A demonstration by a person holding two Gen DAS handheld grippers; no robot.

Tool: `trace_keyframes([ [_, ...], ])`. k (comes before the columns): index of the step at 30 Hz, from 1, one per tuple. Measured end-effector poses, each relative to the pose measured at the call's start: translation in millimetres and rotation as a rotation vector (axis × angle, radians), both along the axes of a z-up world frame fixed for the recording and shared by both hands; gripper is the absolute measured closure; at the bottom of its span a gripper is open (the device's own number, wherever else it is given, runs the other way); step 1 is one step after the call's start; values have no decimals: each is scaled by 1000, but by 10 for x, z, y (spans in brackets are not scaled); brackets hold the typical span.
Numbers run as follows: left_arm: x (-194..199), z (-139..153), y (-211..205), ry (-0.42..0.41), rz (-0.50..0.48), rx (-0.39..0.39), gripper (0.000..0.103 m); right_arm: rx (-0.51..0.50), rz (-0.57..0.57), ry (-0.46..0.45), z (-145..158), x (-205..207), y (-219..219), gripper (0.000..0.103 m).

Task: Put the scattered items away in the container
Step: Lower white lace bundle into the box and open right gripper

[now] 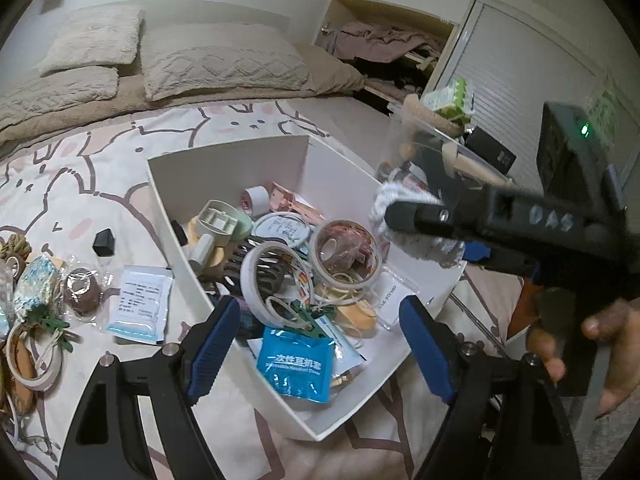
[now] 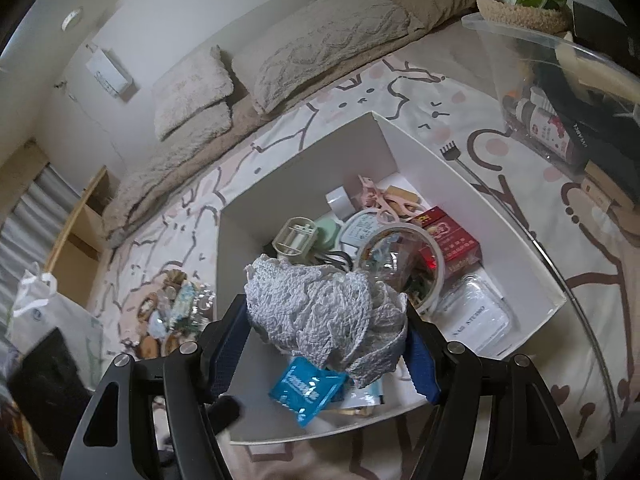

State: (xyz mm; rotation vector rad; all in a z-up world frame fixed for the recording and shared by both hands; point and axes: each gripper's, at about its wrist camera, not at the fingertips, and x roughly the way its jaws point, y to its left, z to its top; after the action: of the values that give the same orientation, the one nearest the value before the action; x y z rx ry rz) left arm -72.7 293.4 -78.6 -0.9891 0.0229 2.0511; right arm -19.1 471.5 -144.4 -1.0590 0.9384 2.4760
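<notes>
Left wrist view, loose pile: a sachet point(image 1: 138, 307), a wrapped brown roll point(image 1: 83, 286), a black cap point(image 1: 104, 242) and tape rings point(image 1: 34, 360) lie on the bedspread point(image 1: 60, 184) just left of the container; by my reading they wait there because nothing has collected them yet.

Left gripper point(image 1: 320, 350): its blue fingers point(image 1: 214, 344) are spread wide with nothing between them, hanging over the near edge of the box, probably parked there, empty, while the other hand works.

Container point(image 1: 224, 168): a white open box on the bed, already heaped with tape rolls, a blue packet point(image 1: 295, 364), a dark hair claw and small cases, so much of the tidying looks done.

Right wrist view, right gripper point(image 2: 326, 346): its fingers point(image 2: 226, 354) pinch a bunched white crocheted cloth point(image 2: 320, 312) from both sides. The bundle is held above the near end of the box, apart from the contents below, which suits a drop from above.

Cloth handling: soft and loose-knit, it should fall limp and may snag on the pads as they part.

Right of the box: a thin metal back scratcher point(image 2: 460, 164) lies on the bedspread beside the far wall, and a clear bin point(image 2: 516, 40) of bottles and boxes stands further right, apart from the job as far as I can judge.
</notes>
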Motion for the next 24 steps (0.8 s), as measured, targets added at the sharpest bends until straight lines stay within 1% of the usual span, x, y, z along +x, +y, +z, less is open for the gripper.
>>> trace_keyframes([
  [6, 11, 45, -96, 6, 18, 9, 21, 92, 16, -61, -44, -9, -35, 32],
  [11, 40, 95, -159, 17, 23, 25, 21, 190, 62, -137, -126, -59, -68, 32],
  [17, 15, 89, -200, 6, 25, 31, 21, 230, 100, -221, -275, -96, -78, 32],
  [24, -33, 104, -288, -4, 50, 47, 21, 267, 149, -267, -353, -141, -166, 32],
])
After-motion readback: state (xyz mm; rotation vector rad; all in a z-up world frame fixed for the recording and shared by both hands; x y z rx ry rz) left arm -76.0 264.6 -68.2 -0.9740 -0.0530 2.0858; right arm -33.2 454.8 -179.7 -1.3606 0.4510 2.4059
